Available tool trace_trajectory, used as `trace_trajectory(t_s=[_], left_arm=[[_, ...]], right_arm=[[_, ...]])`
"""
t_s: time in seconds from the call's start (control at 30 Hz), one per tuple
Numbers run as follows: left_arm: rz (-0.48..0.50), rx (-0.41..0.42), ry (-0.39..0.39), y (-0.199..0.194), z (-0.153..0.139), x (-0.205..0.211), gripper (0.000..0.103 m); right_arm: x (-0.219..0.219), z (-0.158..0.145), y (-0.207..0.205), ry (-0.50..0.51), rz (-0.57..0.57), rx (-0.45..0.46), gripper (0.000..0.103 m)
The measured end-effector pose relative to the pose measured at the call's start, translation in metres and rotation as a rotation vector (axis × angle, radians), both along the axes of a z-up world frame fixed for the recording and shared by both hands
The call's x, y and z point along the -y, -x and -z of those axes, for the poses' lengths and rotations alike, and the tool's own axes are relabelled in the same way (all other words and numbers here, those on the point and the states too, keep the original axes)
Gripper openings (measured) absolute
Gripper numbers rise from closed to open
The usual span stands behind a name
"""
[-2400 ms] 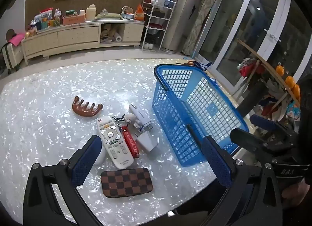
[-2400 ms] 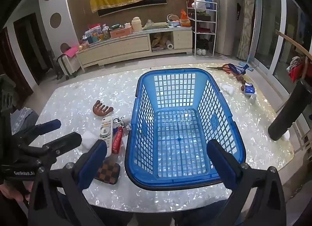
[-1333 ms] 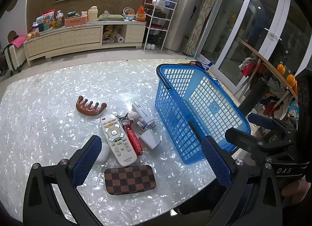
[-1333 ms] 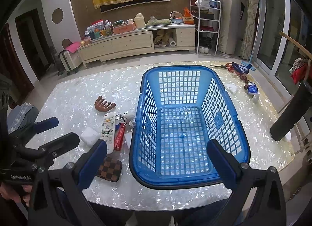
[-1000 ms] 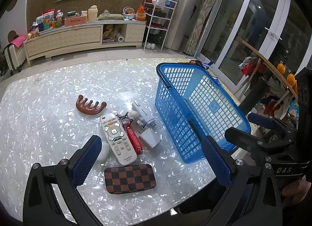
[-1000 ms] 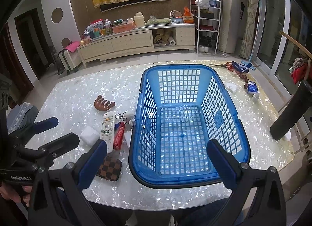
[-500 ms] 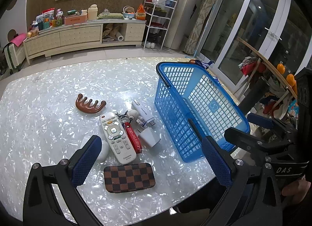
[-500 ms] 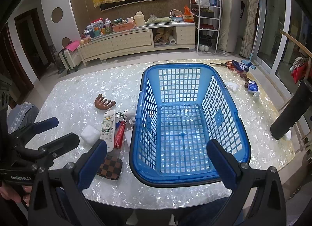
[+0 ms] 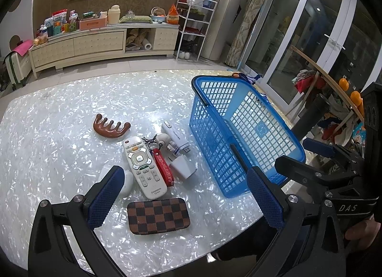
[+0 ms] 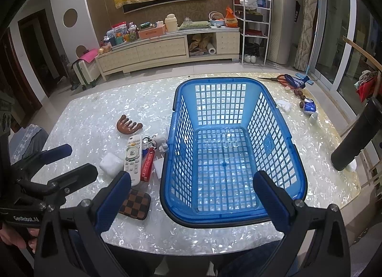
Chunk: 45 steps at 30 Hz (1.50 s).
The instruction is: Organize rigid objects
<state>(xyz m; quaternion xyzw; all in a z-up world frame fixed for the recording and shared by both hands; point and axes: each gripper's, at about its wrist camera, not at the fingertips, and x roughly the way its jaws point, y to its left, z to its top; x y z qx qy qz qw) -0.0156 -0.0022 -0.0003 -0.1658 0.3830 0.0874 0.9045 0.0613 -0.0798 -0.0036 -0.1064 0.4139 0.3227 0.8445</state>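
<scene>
Spread wide and empty, the left tool (image 9: pixel 183 195) hovers nearest the checkered case (image 9: pixel 158 212), whose long axis lies crosswise on the counter (image 9: pixel 59 133); the blue basket (image 10: pixel 232 219) sits rightward under the equally wide, empty right tool (image 10: pixel 193 199).

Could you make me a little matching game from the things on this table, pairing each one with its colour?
Things:
1. basket
2. remote control
3. comb
4. pouch

Colours:
A. white
B. brown and black checks
C. blue
D. plain reddish brown

Pairs: 1-C, 2-A, 3-D, 4-B
</scene>
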Motion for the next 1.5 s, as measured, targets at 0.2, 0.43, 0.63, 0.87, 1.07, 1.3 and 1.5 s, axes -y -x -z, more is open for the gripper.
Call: trace_trajectory(t_s=[0.2,0.43,0.63,0.87,1.07,1.3,1.5], left_arm=[[0.001,-0.002,-0.001,0.0,-0.001,0.001,0.103],[-0.005,-0.003,0.004,0.002,-0.002,0.001,0.103],[-0.019,-0.027,0.017,0.003,0.0,0.0,0.103],[-0.046,-0.082,0.011,0.004,0.012,-0.007,0.103],[-0.073,-0.133,0.028,0.003,0.031,-0.016,0.103],[-0.111,-0.203,0.071,-0.002,0.057,-0.026,0.103],[-0.136,-0.28,0.093,-0.006,0.079,-0.031,0.103]], right_arm=[[0.0,0.0,0.0,-0.001,0.0,-0.001,0.103],[0.0,0.0,0.0,0.01,-0.001,-0.004,0.103],[0.005,0.001,-0.005,0.028,-0.008,-0.012,0.103],[0.018,-0.007,-0.031,0.099,0.027,0.008,0.103],[0.03,-0.003,-0.061,0.2,0.081,0.009,0.103],[0.043,0.018,-0.086,0.312,0.108,-0.044,0.103],[0.049,0.036,-0.098,0.358,0.114,-0.094,0.089]])
